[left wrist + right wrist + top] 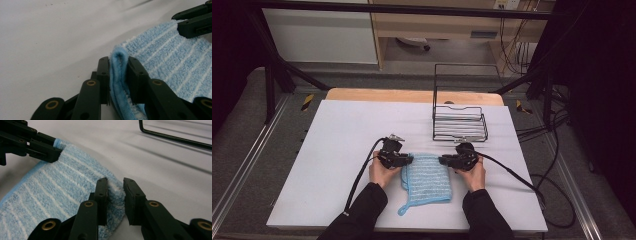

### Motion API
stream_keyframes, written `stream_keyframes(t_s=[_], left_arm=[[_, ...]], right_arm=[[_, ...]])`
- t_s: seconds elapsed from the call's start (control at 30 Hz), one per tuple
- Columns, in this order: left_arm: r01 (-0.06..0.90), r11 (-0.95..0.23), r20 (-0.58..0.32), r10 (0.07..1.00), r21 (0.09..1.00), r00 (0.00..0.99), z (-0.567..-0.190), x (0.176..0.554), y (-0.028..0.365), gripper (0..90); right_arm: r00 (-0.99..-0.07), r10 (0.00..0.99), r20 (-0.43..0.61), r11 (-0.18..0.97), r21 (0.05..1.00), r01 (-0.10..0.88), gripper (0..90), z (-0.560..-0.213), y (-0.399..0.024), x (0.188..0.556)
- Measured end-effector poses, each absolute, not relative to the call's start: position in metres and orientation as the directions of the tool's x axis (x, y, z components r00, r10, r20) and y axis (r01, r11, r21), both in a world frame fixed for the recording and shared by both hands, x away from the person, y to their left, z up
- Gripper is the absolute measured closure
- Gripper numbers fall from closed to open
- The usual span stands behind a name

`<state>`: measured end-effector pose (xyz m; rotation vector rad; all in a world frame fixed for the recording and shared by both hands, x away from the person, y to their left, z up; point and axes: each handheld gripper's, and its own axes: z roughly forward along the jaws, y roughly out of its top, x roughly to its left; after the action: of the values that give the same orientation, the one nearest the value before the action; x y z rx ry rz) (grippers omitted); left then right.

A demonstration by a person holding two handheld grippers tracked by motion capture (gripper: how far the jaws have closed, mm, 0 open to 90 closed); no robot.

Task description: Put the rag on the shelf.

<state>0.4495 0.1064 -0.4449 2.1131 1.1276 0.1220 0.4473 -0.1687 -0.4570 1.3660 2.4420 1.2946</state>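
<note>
A light blue striped terry cloth [427, 177] lies folded on the white table [347, 135], with a loop hanging at its near left corner. My left gripper [411, 160] pinches the cloth's far left corner; in the left gripper view its jaws [118, 62] squeeze a doubled fold of the cloth [170, 57]. My right gripper [442, 160] holds the far right corner, and in the right gripper view its jaws [115, 183] press on the edge of the cloth [57, 187]. Both grippers sit low at the table, facing each other.
A black wire rack [460, 122] with a tall upright frame stands just beyond the right gripper; its base bar [175, 137] crosses the top of the right gripper view. Cables trail from both grippers towards the table's near edge and right side.
</note>
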Motion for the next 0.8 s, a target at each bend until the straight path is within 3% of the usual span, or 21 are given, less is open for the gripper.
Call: stream_keyframes(t_s=[0.33, 0.8], left_arm=[[0.697, -0.315, -0.288, 0.745, 0.644, 0.602, -0.444, 0.451, 0.111, 77.5], [0.659, -0.25, -0.311, 0.728, 0.709, 0.611, -0.431, 0.438, 0.121, 78.5]], right_arm=[[-0.581, 0.733, 0.353, 0.226, 0.679, 0.698, 80.9, -0.454, -0.169, 0.446], [-0.609, 0.713, 0.349, 0.197, 0.733, 0.651, 81.4, -0.435, -0.172, 0.436]])
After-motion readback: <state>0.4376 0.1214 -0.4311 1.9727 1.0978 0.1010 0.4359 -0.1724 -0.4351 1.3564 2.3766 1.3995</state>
